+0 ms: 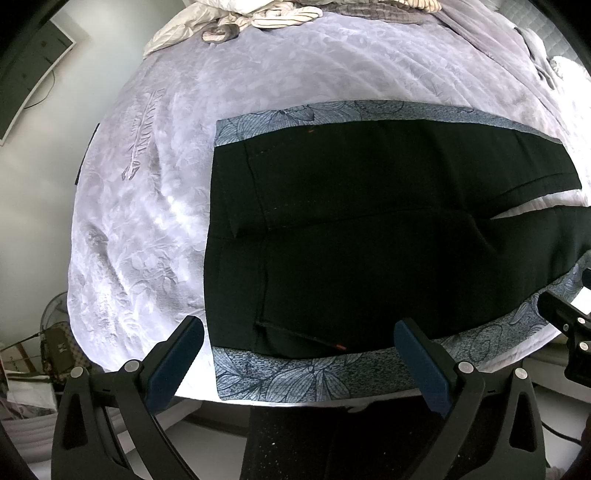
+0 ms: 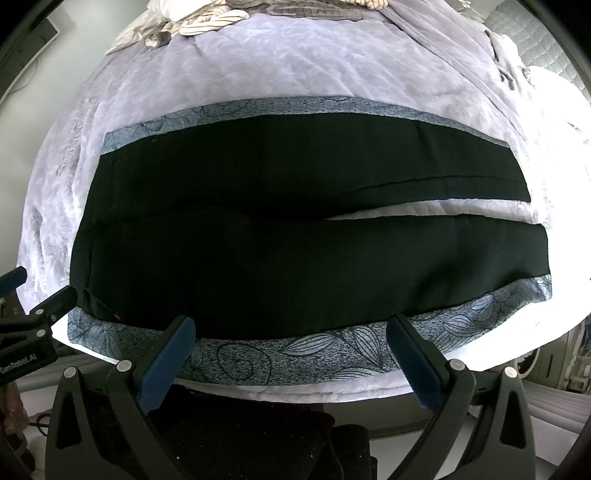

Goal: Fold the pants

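A bed [image 2: 295, 66] with a pale lilac quilt fills the room. At its near edge both tools hover: left gripper [image 1: 299, 354] with jaws spread wide, holding nothing, right gripper [image 2: 291, 354] the same. Just beyond them lies a blue leaf-patterned mat [image 2: 240, 363], and flat on it the black pants [image 2: 258, 258], waistband left, legs right, slightly parted. Farthest off, crumpled laundry [image 1: 236, 18].

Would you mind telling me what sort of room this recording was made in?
Most likely a bedroom: the black pants lie flat on a floral mat over a lilac quilted bedspread, with rumpled bedding piled at the far end.
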